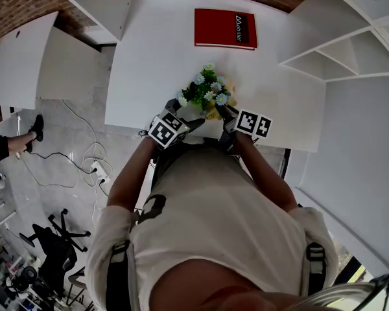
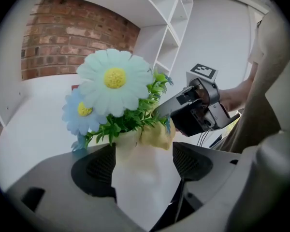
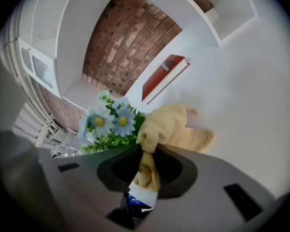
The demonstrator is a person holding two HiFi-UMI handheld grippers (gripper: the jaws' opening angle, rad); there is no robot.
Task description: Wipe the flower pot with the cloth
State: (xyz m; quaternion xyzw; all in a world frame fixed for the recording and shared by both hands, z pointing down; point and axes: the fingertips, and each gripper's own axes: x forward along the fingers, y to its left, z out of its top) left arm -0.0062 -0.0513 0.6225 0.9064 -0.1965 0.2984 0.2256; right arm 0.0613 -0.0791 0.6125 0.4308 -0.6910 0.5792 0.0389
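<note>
Left tongs [image 2: 144,164] are clamped on the small white flower pot [image 2: 137,178], its blue artificial daisies [image 2: 113,81] upright, steadying it over the near edge of the white bench [image 1: 155,57]. Right tongs [image 3: 146,170] pinch the crumpled yellow cloth [image 3: 176,129], bunched against the pot's rim, evidently for wiping.

Looks like an office: white desk [image 1: 149,50], shelves [image 1: 330,60], brick wall [image 1: 13,2], office chair [image 1: 52,241], floor cables [image 1: 78,157], power strip [image 1: 98,170].

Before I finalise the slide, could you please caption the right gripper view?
Right gripper pinching a yellow cloth beside blue flowers.
</note>
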